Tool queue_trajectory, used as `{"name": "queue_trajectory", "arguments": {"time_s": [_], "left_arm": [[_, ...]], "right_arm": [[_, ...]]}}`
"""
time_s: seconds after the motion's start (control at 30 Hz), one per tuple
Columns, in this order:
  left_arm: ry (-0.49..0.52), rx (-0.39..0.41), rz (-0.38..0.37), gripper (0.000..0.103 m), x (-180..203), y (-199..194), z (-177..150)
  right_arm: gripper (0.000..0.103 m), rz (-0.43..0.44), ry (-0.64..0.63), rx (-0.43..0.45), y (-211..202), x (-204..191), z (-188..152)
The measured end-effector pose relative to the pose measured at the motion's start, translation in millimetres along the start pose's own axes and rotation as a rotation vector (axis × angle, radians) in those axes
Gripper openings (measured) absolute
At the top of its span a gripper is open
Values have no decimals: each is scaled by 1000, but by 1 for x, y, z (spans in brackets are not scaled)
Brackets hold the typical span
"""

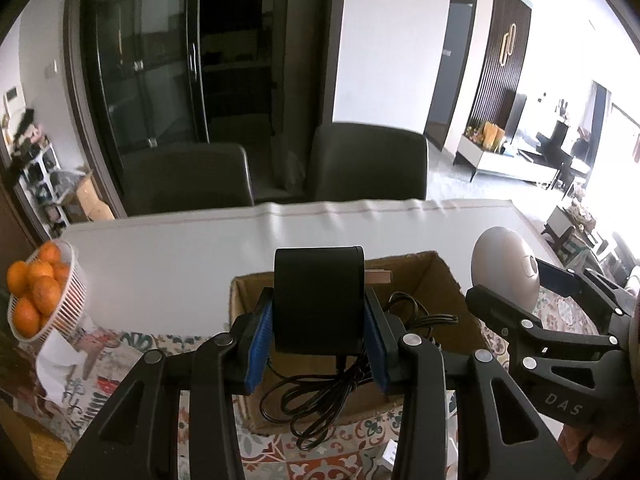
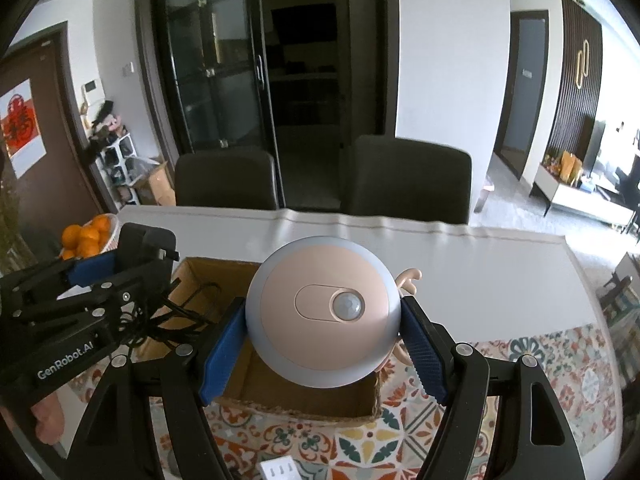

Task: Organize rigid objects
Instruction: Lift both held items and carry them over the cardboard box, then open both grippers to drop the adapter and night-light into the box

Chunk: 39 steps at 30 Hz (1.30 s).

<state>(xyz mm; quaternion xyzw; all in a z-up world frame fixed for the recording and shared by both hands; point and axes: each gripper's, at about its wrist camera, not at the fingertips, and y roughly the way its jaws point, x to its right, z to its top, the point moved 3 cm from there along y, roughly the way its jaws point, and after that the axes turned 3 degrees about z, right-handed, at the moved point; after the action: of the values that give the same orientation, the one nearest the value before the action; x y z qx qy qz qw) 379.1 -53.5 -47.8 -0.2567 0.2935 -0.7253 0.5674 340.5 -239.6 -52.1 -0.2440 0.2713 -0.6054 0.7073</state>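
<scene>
My left gripper (image 1: 319,350) is shut on a black power adapter (image 1: 319,300), and its black cord (image 1: 320,404) hangs in loops below. It hovers over an open cardboard box (image 1: 436,276) on the patterned cloth. My right gripper (image 2: 322,354) is shut on a round grey and pink sensor lamp (image 2: 322,312) with small antlers (image 2: 410,278), held above the same cardboard box (image 2: 208,276). In the left wrist view the lamp (image 1: 504,270) and the right gripper (image 1: 532,312) show at the right. The left gripper (image 2: 116,276) shows at the left of the right wrist view.
A white basket of oranges (image 1: 40,292) stands at the table's left edge. A white table (image 2: 480,272) stretches behind the box, with two dark chairs (image 2: 412,178) beyond it. A white power strip (image 2: 280,470) lies on the patterned cloth (image 2: 540,380) near the front.
</scene>
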Motion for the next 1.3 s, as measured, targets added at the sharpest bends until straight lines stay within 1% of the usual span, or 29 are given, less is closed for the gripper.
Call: {"name": "queue_trajectory", "arguments": {"time_s": [0.2, 0.23, 0.3, 0.33, 0.43, 0.5, 0.57, 0.63, 0.67, 0.8, 0.87, 0.9, 0.93, 1.0, 1.13, 1.2, 1.3], "left_arm": [[-13, -73, -12, 41, 3, 27, -4], [-15, -73, -7, 41, 3, 29, -4], [-13, -66, 0, 47, 4, 30, -4], [-12, -61, 7, 47, 4, 30, -5], [1, -56, 60, 56, 2, 29, -6], [0, -36, 107, 68, -2, 24, -8], [-6, -23, 157, 76, -9, 18, -10], [-15, -10, 189, 80, -15, 11, -12], [-20, -4, 212, 84, -19, 8, -13], [-31, 14, 271, 89, -32, 1, -14], [-38, 22, 292, 89, -38, -3, -15], [-44, 25, 297, 90, -41, -5, -16], [-52, 26, 303, 90, -45, -7, -17], [-63, 27, 303, 91, -48, -12, -19], [-75, 41, 305, 96, -49, -25, -25], [-72, 49, 308, 101, -47, -31, -28], [-77, 59, 314, 101, -45, -44, -36]], "right_arm": [[75, -1, 9, -49, 24, 6, -2], [75, -2, 7, -54, 26, 7, -2], [75, -3, 7, -67, 31, 8, -4], [75, -2, 8, -70, 33, 8, -4], [75, 1, 14, -81, 37, 9, -5], [75, -3, 10, -84, 40, 9, -5], [75, 0, 5, -88, 43, 6, -5], [75, 4, -1, -91, 45, 3, -4], [75, 8, -6, -92, 47, 0, -4], [75, 23, -23, -92, 52, -8, -3], [75, 15, -38, -79, 53, -14, -2], [79, 5, -46, -68, 53, -16, -1], [86, -12, -54, -60, 52, -17, 1], [87, -41, -51, -37, 46, -19, 3], [87, -37, -48, -37, 35, -25, 1], [87, -41, -48, -29, 27, -27, -2], [87, -56, -49, -11, 11, -29, -9]]}}
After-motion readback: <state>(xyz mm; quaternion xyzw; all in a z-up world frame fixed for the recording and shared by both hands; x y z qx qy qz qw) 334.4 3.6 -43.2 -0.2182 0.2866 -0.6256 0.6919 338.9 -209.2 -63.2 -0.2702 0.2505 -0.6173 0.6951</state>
